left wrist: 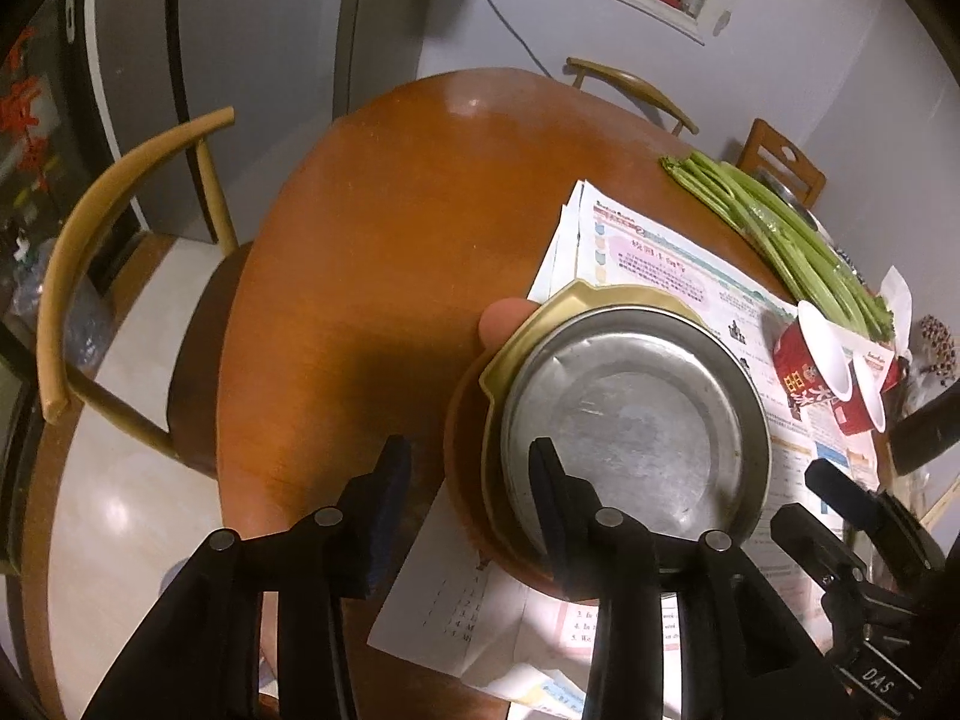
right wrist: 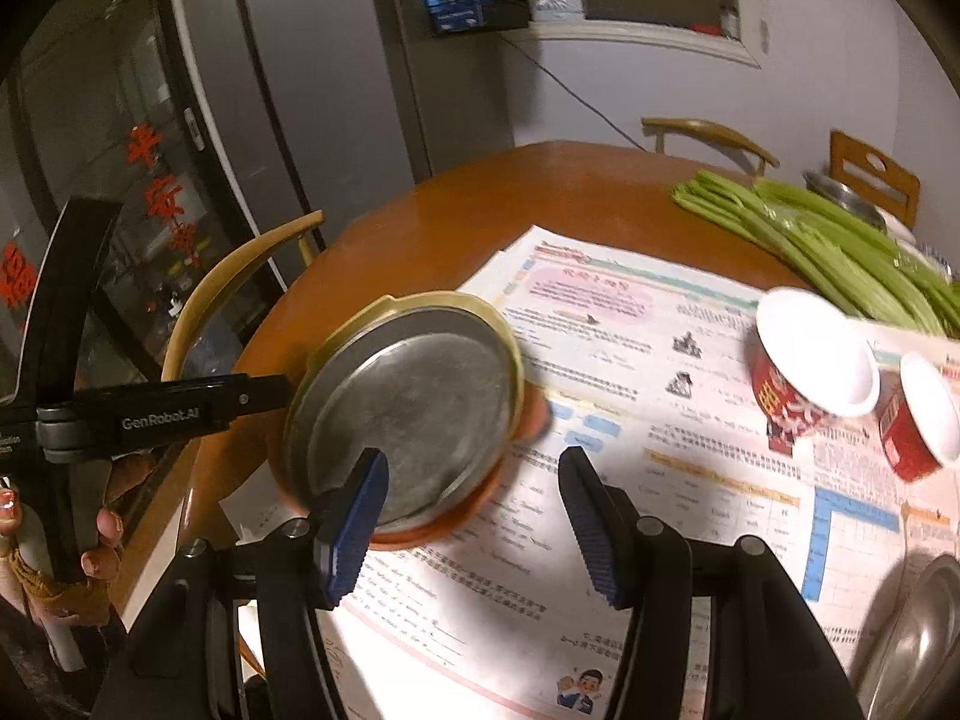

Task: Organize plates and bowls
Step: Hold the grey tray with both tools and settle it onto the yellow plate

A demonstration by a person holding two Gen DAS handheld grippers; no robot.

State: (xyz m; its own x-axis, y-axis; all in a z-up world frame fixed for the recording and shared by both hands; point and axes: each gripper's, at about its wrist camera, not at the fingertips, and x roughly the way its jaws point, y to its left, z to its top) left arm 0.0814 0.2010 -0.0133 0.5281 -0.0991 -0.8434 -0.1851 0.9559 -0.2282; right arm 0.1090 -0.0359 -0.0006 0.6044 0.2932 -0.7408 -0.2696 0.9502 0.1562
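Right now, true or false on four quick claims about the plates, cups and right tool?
1. A metal plate tops the stack. True.
2. Both red cups stand upright. False: they lie tipped on the paper.
3. Green stalks lie on the table beyond the paper. True.
4. The right tool clamps a red cup. False: its jaws are apart and grip nothing, and the cups lie clear of it.

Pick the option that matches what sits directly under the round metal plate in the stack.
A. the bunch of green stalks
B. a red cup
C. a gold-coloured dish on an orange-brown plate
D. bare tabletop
C: the metal plate lies in a gold-coloured dish, which rests on an orange-brown plate.
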